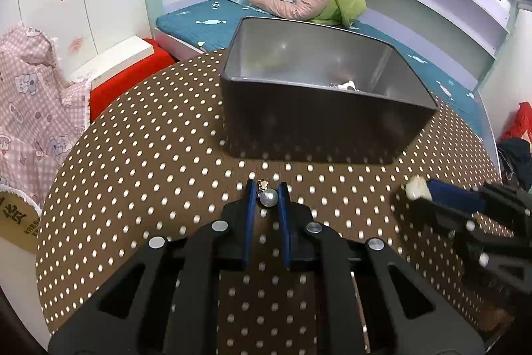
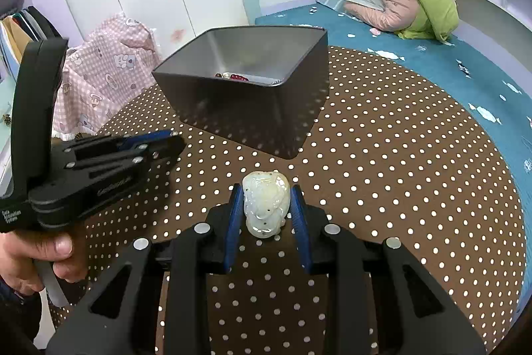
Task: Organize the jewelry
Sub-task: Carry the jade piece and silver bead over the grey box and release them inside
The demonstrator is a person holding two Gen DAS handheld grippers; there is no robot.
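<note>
Between the left gripper's (image 1: pixel 268 193) blue pads sits a pearl pendant (image 1: pixel 268 197), pinched just above the dotted cloth (image 1: pixel 133 155). Ahead of it stands the tin (image 1: pixel 319 122), a few pieces inside. Off to its right, the right gripper (image 2: pixel 266 205) clamps a carved white stone (image 2: pixel 264 205).

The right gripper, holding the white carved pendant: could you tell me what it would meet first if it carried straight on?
Probably the dotted tablecloth, since the right gripper with the carved pendant slants downward; the metal box lies just beyond.
</note>
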